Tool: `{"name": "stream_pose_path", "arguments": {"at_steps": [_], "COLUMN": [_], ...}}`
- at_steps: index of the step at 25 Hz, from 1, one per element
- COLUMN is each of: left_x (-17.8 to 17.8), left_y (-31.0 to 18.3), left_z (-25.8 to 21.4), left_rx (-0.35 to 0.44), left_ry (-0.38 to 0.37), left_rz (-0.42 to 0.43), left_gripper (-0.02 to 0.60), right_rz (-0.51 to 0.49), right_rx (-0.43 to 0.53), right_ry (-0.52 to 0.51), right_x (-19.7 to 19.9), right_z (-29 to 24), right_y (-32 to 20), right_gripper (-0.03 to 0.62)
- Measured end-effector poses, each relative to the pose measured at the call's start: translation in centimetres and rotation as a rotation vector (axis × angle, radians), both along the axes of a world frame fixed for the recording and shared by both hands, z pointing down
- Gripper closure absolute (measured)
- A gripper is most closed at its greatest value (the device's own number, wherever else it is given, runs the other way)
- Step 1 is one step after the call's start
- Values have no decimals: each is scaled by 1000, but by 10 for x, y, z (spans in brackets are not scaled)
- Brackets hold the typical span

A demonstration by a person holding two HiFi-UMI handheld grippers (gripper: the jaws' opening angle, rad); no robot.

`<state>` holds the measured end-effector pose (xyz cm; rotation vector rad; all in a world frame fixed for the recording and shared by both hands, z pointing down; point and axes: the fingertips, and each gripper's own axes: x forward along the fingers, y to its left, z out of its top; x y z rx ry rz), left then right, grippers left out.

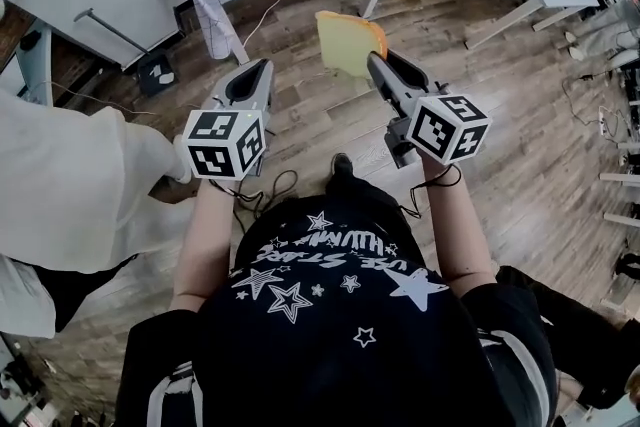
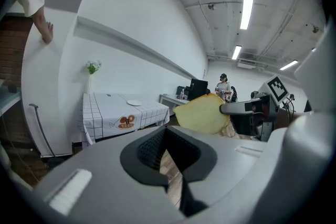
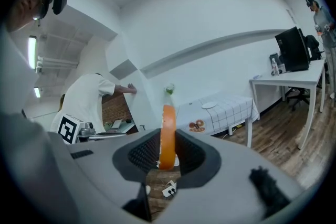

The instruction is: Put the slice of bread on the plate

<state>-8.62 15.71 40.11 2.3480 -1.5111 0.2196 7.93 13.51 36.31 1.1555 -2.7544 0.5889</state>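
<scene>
Right gripper view shows my right gripper (image 3: 167,153) clamped on the bread slice (image 3: 168,128), standing on edge, with the plate (image 3: 209,105) well ahead on the checked table (image 3: 233,110), while my left gripper (image 1: 262,67) has its jaws apart with nothing between them.

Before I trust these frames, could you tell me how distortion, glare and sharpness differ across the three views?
Head view: even light, sharp, milder bowing. Left gripper view: heavy fisheye, dark corners, ceiling light strips blown out, slice of bread sharp. Right gripper view: same fisheye; the bread, edge-on between the jaws, is crisp.
</scene>
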Motion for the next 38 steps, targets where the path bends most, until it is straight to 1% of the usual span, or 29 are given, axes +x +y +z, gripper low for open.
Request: {"name": "stream_pose_path", "arguments": {"at_steps": [3,8,12,17,22,27,30,34,38], "left_x": [13,36,50,60,65,70,65,60,52], "left_y": [-21,-55,-73,-88,-101,-109,-121,-149,-181], "left_z": [-2,-8,-4,-5,-5,-1,3,7,3], "left_rx": [4,-2,-16,0,-7,-25,-30,-31,-7], "left_ry": [-19,-18,-61,-60,-46,-46,-40,-25,-23], "left_rz": [-16,-47,-91,-144,-193,-197,-191,-176,-152], "left_gripper": [574,574,574,574,574,574,574,574,574], "right_rz": [-9,-36,-75,-109,-123,-76,-72,-49,-31], "right_rx": [-8,-23,-30,-33,-42,-66,-77,-79,-81], "right_ry": [-9,-33,-35,-44,-73,-84,-76,-68,-55], "right_x": [16,40,53,67,77,85,82,82,75], "right_z": [1,0,4,6,5,12,14,15,18], "right_y": [-29,-70,-93,-121,-139,-156,-164,-181,-204], "right_gripper": [502,502,502,502,502,502,502,502,502]}}
